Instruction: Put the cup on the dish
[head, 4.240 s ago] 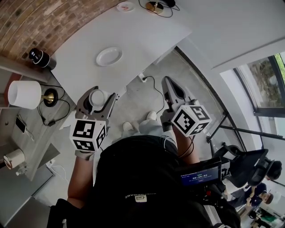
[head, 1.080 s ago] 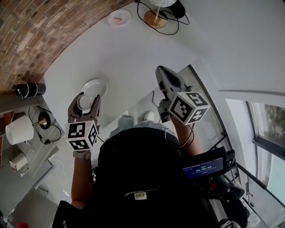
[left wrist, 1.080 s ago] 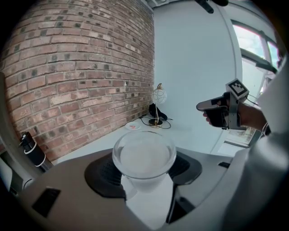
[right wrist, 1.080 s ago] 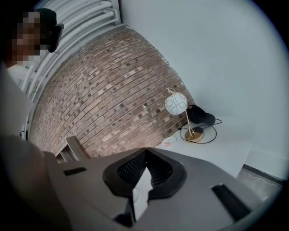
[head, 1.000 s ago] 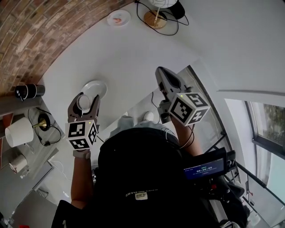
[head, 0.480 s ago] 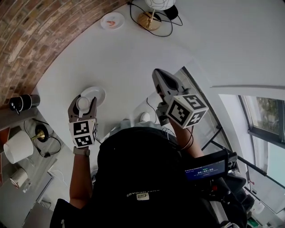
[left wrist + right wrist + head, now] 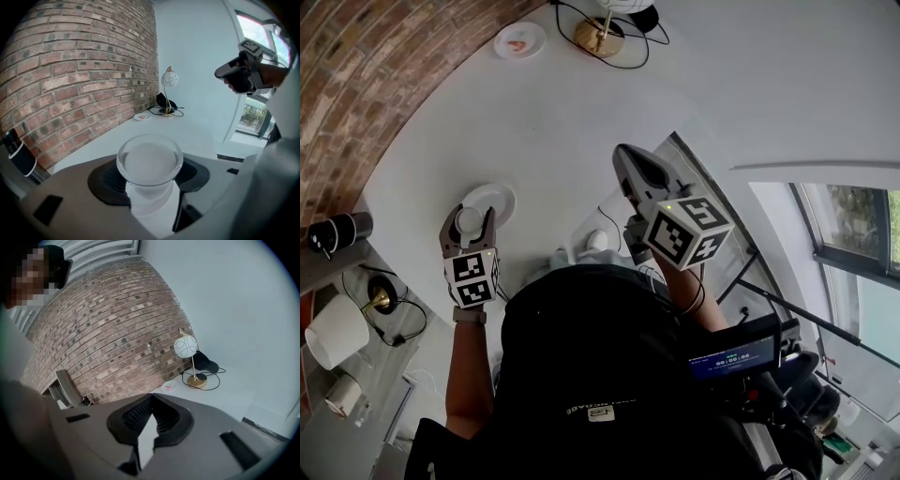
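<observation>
A small white cup (image 7: 150, 163) sits upright between the jaws of my left gripper (image 7: 469, 216), which is shut on it. In the head view the cup (image 7: 470, 223) hangs at the near edge of the white dish (image 7: 495, 195), which lies on the white table (image 7: 572, 112). From the left gripper view the dish is hidden under the gripper body. My right gripper (image 7: 624, 156) is held in the air off the table's right edge, its jaws shut with nothing between them (image 7: 150, 398).
At the far end of the table stand a gold-footed globe lamp (image 7: 169, 79) with black cables and a small pink-marked saucer (image 7: 519, 40). A black-and-white cylinder (image 7: 334, 231) and a white lampshade (image 7: 336, 330) sit on a shelf to the left. The brick wall (image 7: 79, 70) borders the table.
My left gripper has carried the cup forward along the table until it reached the dish's near edge. The right gripper has stayed shut in the air.
</observation>
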